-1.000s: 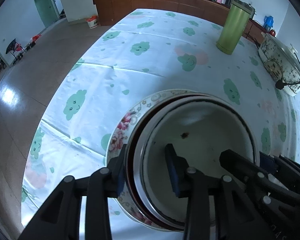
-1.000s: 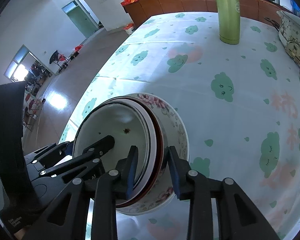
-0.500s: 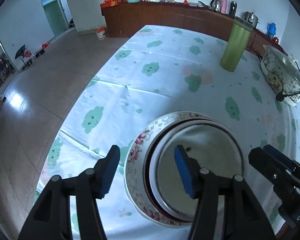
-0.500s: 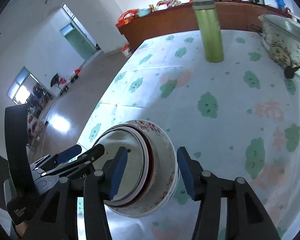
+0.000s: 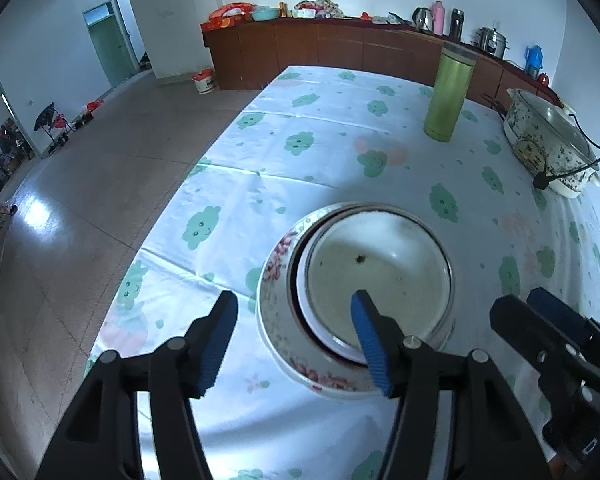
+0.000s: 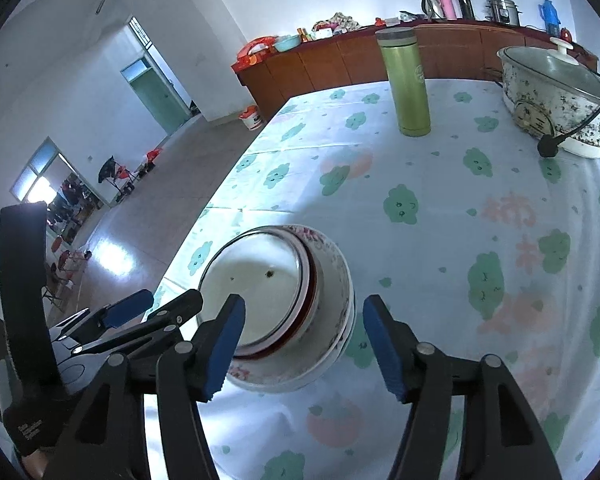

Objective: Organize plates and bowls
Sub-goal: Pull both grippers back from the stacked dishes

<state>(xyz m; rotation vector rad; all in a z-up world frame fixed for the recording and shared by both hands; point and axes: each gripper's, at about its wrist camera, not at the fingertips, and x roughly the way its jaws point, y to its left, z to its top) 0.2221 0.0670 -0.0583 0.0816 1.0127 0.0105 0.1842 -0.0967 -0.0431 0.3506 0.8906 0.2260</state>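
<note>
- Both grippers have let go since the earlier frames: a second ago each clamped a rim of the nested stack; now the jaws have just been opening, and both stand back and higher.
- Left gripper: blue-padded fingers apart, nothing clamped. Its right-hand pad overlaps the near rim of the stack in the view, but appears above it, not touching; the other pad hangs over bare cloth.
- Right gripper: fingers apart, nothing pressed. The stack's near right wall shows through the gap, seemingly below and ahead of the pads.
- Task item: a stack of nested bowls, white enamel bowl innermost, a red-rimmed one around it, a flower-patterned porcelain bowl outermost, resting upright on the cloud-print tablecloth.
- Governing relation: the stack lies just ahead of and below both sets of fingers, between the two grippers; it is round, so no long axis. Neither hand is clearly nearer.
- Judgement: stacking looks complete.
</note>
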